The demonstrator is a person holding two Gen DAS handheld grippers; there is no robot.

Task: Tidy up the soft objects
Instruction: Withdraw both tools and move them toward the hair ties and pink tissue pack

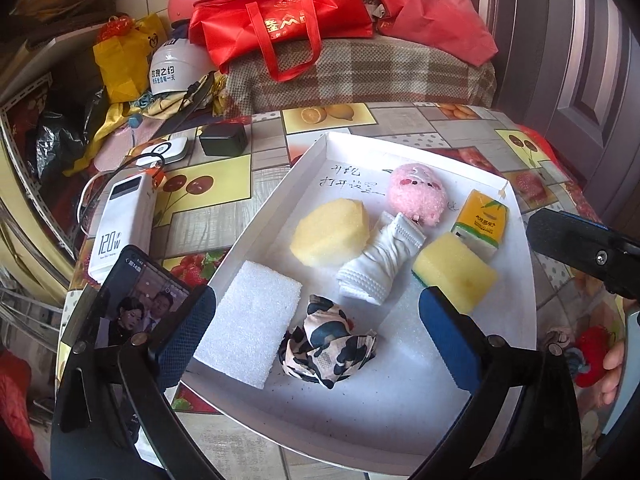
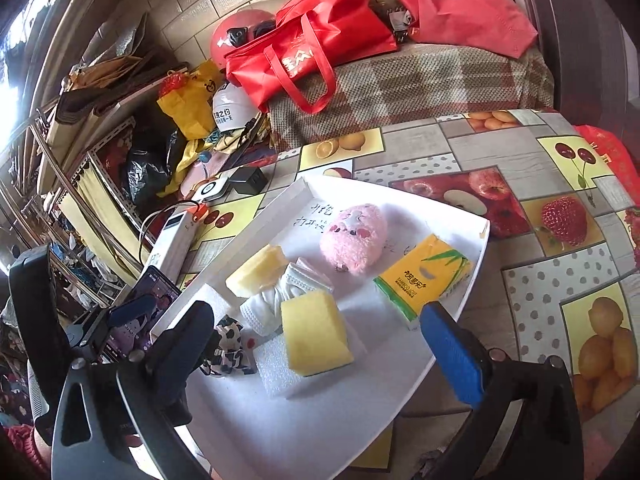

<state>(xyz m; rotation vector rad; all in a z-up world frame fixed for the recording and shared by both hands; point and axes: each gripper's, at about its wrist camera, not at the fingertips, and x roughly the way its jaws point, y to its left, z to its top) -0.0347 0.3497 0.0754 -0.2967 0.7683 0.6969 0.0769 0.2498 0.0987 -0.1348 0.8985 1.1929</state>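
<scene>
- Cluttered room behind: red bag (image 1: pixel 280 20) on a plaid couch (image 1: pixel 384 76), helmets and yellow bags piled at left.
- Fruit-print table (image 2: pixel 520 168) underneath, bearing a power bank (image 1: pixel 120 224) and phone (image 1: pixel 136 320) at the left edge.
- Lay on that table a white tray (image 1: pixel 400 420), already holding every soft item in view; judged mostly gathered, tidy spacing perhaps left to do.
- Hovered over the tray's near end with jaws spread wide, gripping nothing: left gripper (image 1: pixel 316 332).
- Hung likewise, jaws apart and empty, above the near right part: right gripper (image 2: pixel 316 336).
- Foam block (image 1: pixel 250 324) sat near-left, beside the crumpled spotted cloth (image 1: pixel 328 344).
- Round sponge (image 1: pixel 330 232) and rolled white sock (image 1: pixel 380 268) occupied the middle, touching.
- Pink plush (image 1: pixel 416 194) rested at the far side, against the sock's end.
- Rectangular sponge (image 1: pixel 454 272) touched the tissue pack (image 1: pixel 482 220) at right.
- Nothing seen outside the tray that clearly still needed collecting.
</scene>
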